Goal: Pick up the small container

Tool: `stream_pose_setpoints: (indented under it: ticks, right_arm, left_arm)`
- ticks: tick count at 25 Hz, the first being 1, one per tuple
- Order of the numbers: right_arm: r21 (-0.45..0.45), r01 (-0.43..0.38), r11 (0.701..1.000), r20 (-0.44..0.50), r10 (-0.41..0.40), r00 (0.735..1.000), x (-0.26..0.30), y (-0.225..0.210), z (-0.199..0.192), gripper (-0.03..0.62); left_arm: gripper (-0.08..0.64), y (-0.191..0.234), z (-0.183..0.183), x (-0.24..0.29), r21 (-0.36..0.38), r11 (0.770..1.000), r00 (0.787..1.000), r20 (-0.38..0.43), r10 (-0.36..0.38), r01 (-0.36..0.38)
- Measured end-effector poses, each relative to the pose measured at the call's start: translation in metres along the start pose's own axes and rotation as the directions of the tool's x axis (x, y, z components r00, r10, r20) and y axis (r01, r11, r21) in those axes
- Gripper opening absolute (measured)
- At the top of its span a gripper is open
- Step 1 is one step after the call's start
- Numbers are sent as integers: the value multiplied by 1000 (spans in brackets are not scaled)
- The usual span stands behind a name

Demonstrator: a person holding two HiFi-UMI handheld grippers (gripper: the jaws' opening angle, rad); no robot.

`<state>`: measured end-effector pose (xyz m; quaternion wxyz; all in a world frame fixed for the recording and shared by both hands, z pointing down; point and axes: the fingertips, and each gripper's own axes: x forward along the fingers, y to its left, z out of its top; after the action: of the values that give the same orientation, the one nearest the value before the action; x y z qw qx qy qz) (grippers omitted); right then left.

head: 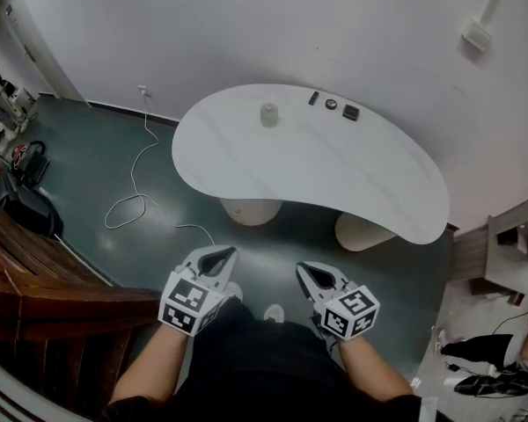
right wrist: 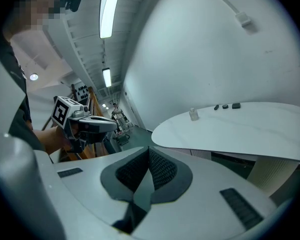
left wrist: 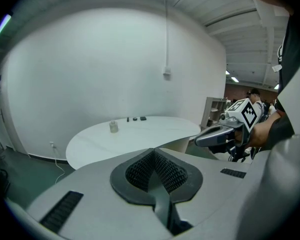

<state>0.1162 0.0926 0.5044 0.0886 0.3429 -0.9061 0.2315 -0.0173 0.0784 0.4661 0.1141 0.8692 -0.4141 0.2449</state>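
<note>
Approach step, by my reading. Small container [head: 269,114] upright on desk [head: 334,174], far side, 12 o'clock, well apart from left gripper [head: 218,255] and right gripper [head: 310,272]. Both jaws pressed together, empty. Next move calls for closing in and opening the jaws.

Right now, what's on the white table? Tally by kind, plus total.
small container: 1
dark bar-shaped item: 1
dark round item: 1
dark square item: 1
Total on the table: 4
</note>
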Motion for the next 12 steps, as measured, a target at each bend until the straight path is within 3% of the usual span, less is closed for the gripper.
stream_pose_setpoints:
  ticks: [12]
  right_arm:
    - [7, 49, 999, -30, -49, 998, 18, -37, 9, -5]
  left_arm:
    - [17, 19, 25, 53, 38, 996, 997, 22, -81, 80]
